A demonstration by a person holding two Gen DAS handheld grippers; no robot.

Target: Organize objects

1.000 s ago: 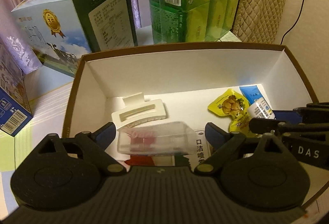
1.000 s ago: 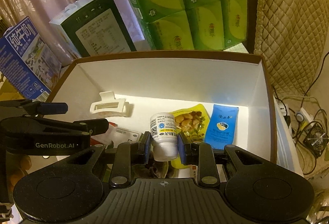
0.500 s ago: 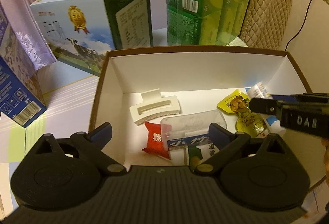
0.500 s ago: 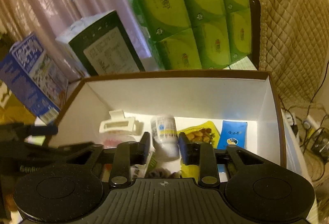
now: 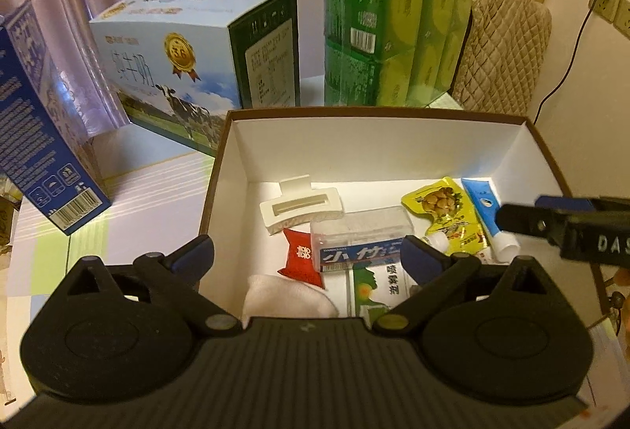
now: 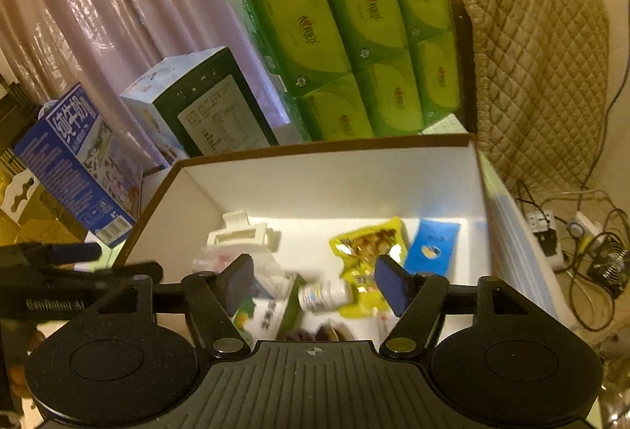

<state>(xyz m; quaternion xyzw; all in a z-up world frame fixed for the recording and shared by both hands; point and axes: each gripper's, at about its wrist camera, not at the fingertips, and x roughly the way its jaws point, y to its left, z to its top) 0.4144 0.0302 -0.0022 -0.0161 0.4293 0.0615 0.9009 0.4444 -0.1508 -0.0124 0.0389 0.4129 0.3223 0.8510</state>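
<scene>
An open cardboard box [image 5: 374,112] with a white inside holds the objects. In it lie a white hair clip [image 5: 301,206], a clear plastic case [image 5: 362,236], a red packet [image 5: 301,259], a yellow snack pouch [image 5: 445,212], a blue tube [image 5: 482,208], a white cloth [image 5: 287,295] and a green spray carton [image 5: 378,287]. My left gripper [image 5: 307,257] hangs open above the box's near side, holding nothing. My right gripper [image 6: 315,283] is open too. Below it, a small white bottle [image 6: 325,295] lies on its side beside the yellow snack pouch [image 6: 366,252].
Behind the box stand a milk carton case [image 5: 189,67], a blue carton [image 5: 35,137] and a stack of green tissue packs [image 5: 393,27]. A quilted chair back [image 5: 504,51] is at the right. Cables and a power strip [image 6: 547,232] lie on the floor.
The right gripper opened and let go of the white bottle, which now lies in the box. The clear case dropped from between the left fingers into the box. Both grippers drew back.
</scene>
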